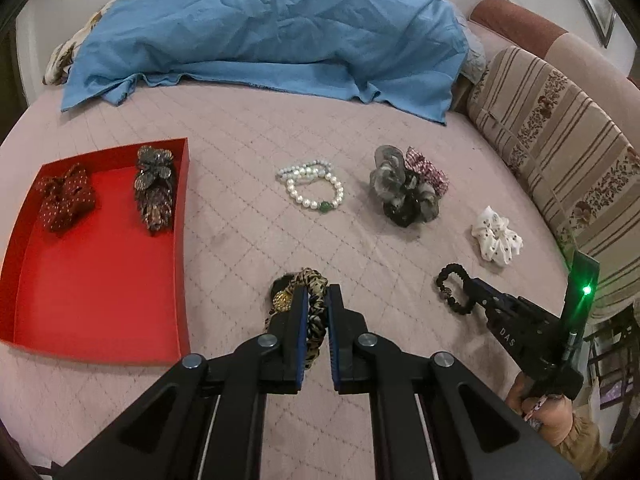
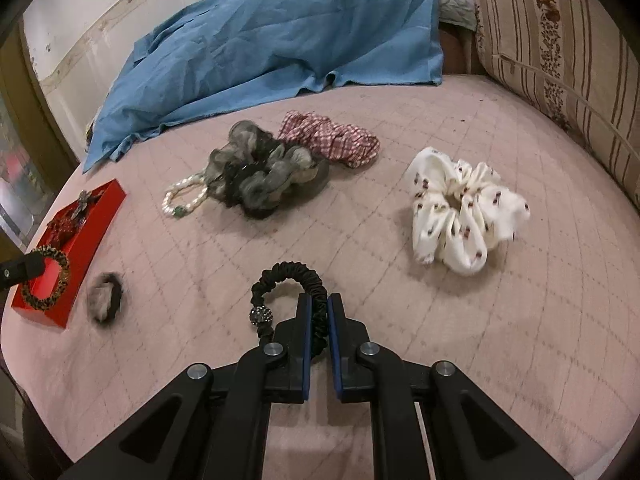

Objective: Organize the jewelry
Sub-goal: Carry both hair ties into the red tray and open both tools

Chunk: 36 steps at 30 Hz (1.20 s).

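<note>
My left gripper (image 1: 317, 294) is shut on a leopard-print scrunchie (image 1: 314, 312) with a gold charm, held over the pink bedspread just right of the red tray (image 1: 100, 280). It also shows in the right wrist view (image 2: 46, 276). My right gripper (image 2: 318, 304) is shut on a black scrunchie (image 2: 288, 280) with a glittery bead; it shows in the left wrist view (image 1: 452, 288) too. The tray holds a red dotted bow (image 1: 66, 200) and a dark beaded clip (image 1: 154, 188). Pearl bracelets (image 1: 314, 188) lie mid-bed.
A grey-black scrunchie (image 2: 260, 172), a red checked scrunchie (image 2: 328, 138) and a white dotted scrunchie (image 2: 464, 208) lie on the bedspread. A small dark furry tie (image 2: 105, 296) lies near the tray. A blue cloth (image 1: 260, 28) is at the back, a striped cushion (image 1: 560, 152) at the right.
</note>
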Motion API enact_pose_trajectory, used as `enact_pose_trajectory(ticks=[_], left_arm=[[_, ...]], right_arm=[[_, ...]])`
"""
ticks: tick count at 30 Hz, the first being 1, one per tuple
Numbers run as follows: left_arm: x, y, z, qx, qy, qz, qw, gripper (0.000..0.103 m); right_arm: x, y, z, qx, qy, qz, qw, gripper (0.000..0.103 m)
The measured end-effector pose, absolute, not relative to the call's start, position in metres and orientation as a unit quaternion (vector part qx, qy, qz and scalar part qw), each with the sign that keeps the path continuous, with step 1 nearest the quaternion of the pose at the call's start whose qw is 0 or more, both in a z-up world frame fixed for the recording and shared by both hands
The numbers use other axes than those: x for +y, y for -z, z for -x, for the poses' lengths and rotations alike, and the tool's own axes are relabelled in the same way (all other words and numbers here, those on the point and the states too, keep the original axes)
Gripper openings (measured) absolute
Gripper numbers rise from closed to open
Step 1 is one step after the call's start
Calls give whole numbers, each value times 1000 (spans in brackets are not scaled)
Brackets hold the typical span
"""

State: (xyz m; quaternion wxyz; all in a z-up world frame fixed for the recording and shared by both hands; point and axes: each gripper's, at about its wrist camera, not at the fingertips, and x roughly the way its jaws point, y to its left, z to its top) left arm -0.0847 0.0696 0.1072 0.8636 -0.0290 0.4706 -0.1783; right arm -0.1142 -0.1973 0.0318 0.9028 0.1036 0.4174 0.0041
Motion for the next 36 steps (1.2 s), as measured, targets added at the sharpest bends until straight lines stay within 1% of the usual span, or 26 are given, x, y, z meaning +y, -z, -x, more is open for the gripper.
enact_pose_trajectory(ticks=[4, 9, 19, 29, 36], left_arm=[[79, -107, 92, 469, 168, 37, 866, 9], [95, -116, 99, 461, 154, 47, 873, 9], [170, -131, 104, 440, 70, 76, 892, 9], [249, -113, 106, 440, 8, 140, 887, 9], [284, -102, 92, 438, -22, 132, 889, 9]], right_arm=[[-191, -35, 126, 415, -7, -98, 905, 8], [-191, -43, 138, 412, -19, -120, 903, 8], [-159, -85, 147, 393, -83, -133, 906, 8], [-70, -115, 119, 404, -182, -102, 891, 9], [9, -120, 89, 420, -247, -79, 870, 9]])
